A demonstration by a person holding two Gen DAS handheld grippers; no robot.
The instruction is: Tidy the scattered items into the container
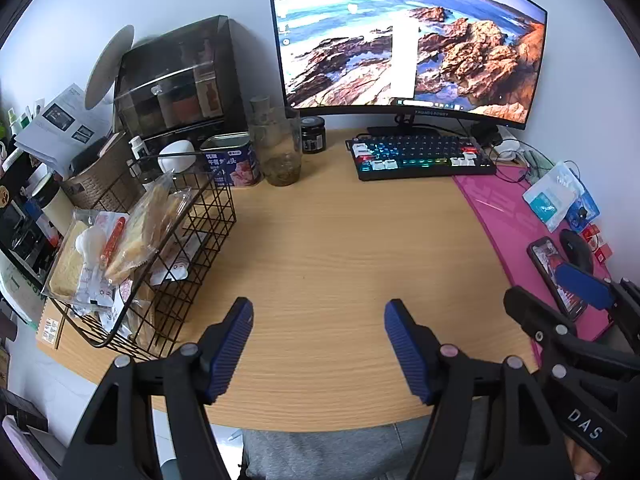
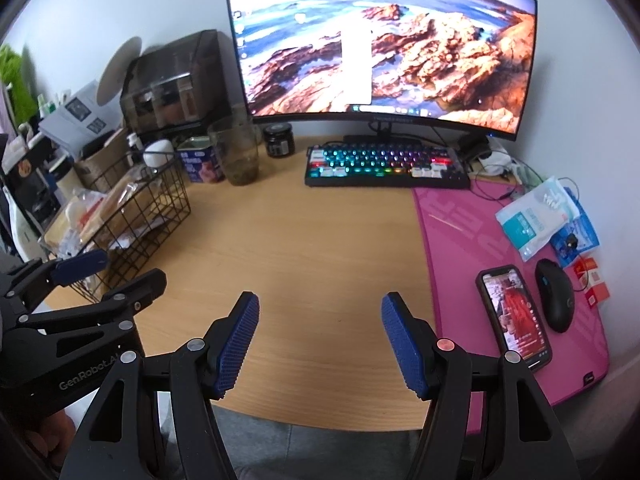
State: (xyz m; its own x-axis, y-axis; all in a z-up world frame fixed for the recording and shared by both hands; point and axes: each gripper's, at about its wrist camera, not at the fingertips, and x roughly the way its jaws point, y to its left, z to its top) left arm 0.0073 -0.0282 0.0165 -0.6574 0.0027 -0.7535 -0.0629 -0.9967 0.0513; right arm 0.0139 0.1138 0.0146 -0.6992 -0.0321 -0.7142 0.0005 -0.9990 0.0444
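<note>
A black wire basket [image 1: 208, 216] stands at the left of the wooden desk and holds several bagged snacks, among them bread slices [image 1: 148, 224] and a white packet with a red strip [image 1: 108, 240]. The basket also shows in the right wrist view [image 2: 160, 204]. My left gripper [image 1: 318, 316] is open and empty above bare desk, right of the basket. My right gripper [image 2: 320, 308] is open and empty above the desk's front middle. Each gripper shows at the edge of the other's view.
A monitor [image 1: 408, 40], a lit keyboard [image 1: 420, 156], a glass jar [image 1: 280, 152], a blue tin [image 1: 236, 160] and a dark jar [image 1: 313, 134] stand at the back. A pink mat [image 2: 500, 280] at the right carries a phone [image 2: 514, 316], a mouse [image 2: 554, 292] and a blue-white packet [image 2: 536, 216].
</note>
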